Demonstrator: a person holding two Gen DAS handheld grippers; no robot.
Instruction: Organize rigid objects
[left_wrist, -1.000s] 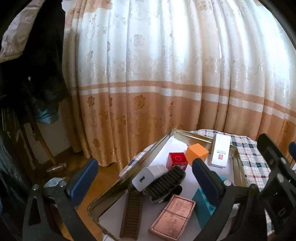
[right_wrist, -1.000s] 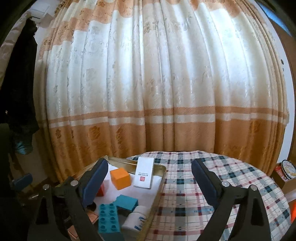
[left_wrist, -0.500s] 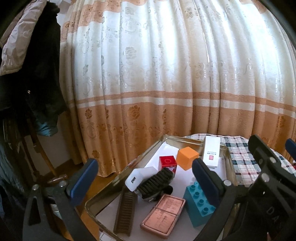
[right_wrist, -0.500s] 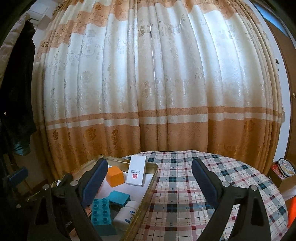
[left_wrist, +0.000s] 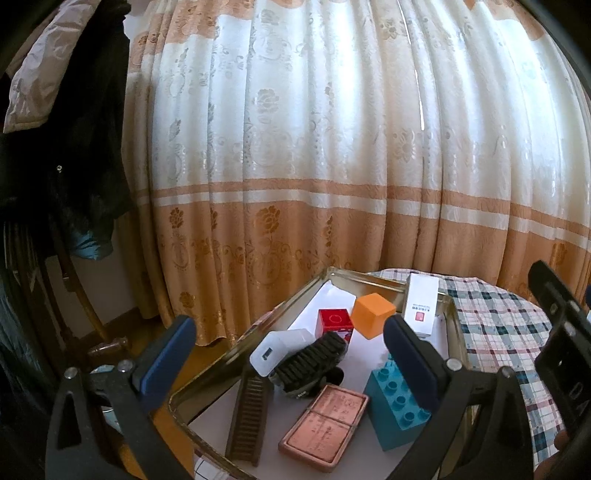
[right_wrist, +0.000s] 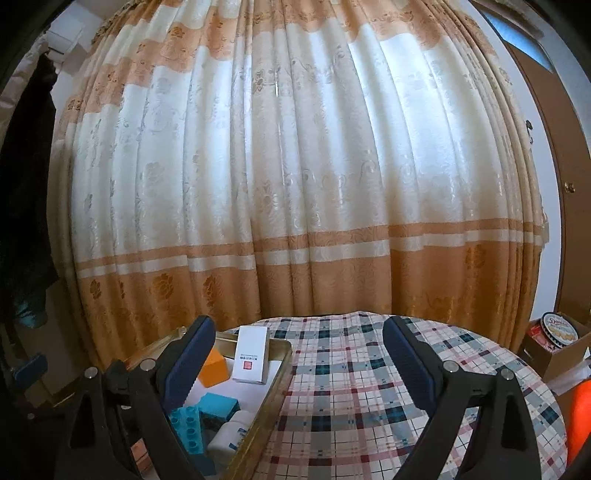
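Observation:
A gold metal tray (left_wrist: 207, 380) (right_wrist: 275, 384) sits on the left side of a plaid-covered table (right_wrist: 369, 387). In it lie an orange cube (left_wrist: 372, 309), a red box (left_wrist: 334, 322), a white box (left_wrist: 421, 305) (right_wrist: 251, 353), a white charger (left_wrist: 275, 350), a black brush (left_wrist: 310, 363), a brown comb (left_wrist: 248, 421), a copper-coloured compact (left_wrist: 325, 426) and teal bricks (left_wrist: 397, 410) (right_wrist: 192, 432). My left gripper (left_wrist: 288, 350) hangs open over the tray, holding nothing. My right gripper (right_wrist: 299, 350) is open above the tray's right edge, empty.
A cream and orange curtain (right_wrist: 295, 184) hangs close behind the table. Dark coats (left_wrist: 62, 122) hang at the left. A cardboard box with a round tin (right_wrist: 557, 332) stands at the far right. The other gripper's black body (left_wrist: 561, 350) shows at the right edge of the left wrist view.
The left wrist view has tipped up a little, so the tray sits lower and the teal brick shows more. The right gripper has drifted right, with the tray sliding left in its view.

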